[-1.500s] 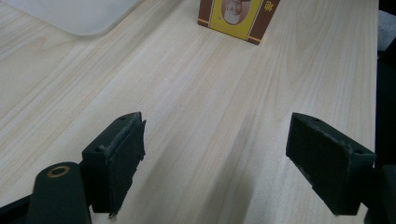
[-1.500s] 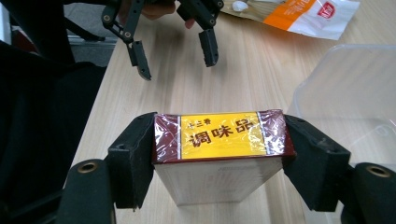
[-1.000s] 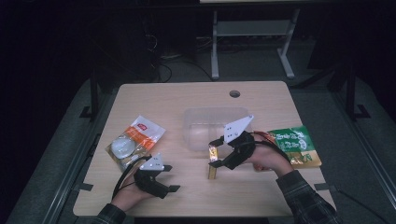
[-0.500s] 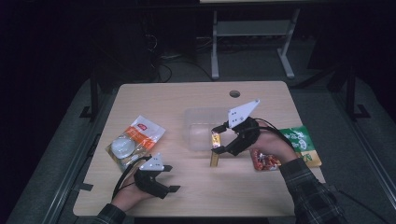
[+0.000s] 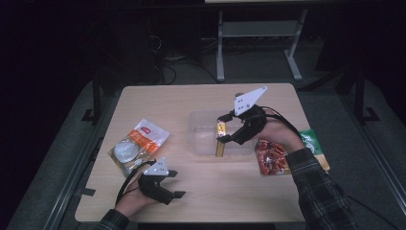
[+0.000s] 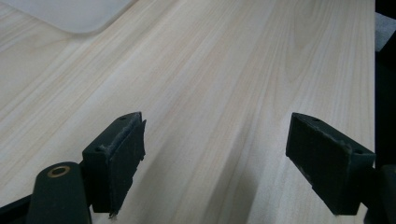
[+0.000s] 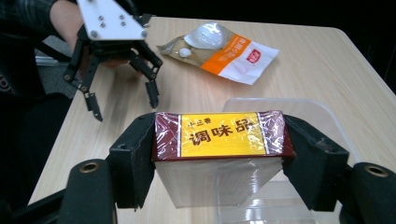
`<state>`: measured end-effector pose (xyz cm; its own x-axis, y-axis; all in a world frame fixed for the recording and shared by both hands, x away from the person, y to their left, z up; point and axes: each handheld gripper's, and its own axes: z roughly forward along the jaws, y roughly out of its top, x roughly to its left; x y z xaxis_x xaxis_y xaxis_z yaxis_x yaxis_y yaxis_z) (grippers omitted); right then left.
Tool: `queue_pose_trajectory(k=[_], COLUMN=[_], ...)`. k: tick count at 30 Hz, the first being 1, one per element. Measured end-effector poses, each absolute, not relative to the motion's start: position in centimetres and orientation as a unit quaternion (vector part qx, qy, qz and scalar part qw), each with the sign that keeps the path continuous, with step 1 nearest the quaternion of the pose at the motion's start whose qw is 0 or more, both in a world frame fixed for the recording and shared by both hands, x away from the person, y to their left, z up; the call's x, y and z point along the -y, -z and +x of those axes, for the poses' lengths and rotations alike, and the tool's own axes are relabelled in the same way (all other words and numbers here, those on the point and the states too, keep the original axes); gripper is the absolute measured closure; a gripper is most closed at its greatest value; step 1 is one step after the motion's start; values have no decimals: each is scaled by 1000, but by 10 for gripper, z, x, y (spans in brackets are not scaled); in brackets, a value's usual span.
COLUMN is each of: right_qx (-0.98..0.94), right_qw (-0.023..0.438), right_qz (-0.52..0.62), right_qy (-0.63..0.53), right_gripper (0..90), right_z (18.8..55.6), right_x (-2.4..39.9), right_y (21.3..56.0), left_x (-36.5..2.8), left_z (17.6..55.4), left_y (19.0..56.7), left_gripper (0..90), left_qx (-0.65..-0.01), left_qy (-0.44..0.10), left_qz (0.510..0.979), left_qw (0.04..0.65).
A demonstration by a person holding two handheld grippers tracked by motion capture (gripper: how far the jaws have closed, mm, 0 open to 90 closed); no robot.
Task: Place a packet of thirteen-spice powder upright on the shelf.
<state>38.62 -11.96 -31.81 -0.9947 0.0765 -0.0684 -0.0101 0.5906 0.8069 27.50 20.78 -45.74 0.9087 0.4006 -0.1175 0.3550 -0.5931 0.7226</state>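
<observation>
Above the pale wooden table (image 5: 191, 103), right gripper (image 7: 219, 140) clamps a box (image 7: 218, 135); left gripper (image 6: 219, 158) gapes.

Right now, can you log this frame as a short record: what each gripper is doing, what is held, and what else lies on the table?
right gripper: shut on box, above the tray
box: yellow label, dark red ends, clear wrap
left gripper: open, nothing between its jaws, low over the table
tray: clear plastic, mid-table
orange bag: table's left side
red bag: beside the right forearm
green bag: table's right edge
</observation>
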Motion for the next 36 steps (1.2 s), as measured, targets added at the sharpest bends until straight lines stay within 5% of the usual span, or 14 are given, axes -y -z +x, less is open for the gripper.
queue_pose_trajectory(k=[36], right_qx=[-898], right_qw=[51], right_qz=[37], right_qy=[-435], right_gripper=[314], right_z=[455], right_x=[112], right_y=[321], left_x=[-205], left_z=[272], left_y=[460], left_gripper=[192], left_qx=[-210], left_qy=[-20], left_qz=[895], left_qw=[393])
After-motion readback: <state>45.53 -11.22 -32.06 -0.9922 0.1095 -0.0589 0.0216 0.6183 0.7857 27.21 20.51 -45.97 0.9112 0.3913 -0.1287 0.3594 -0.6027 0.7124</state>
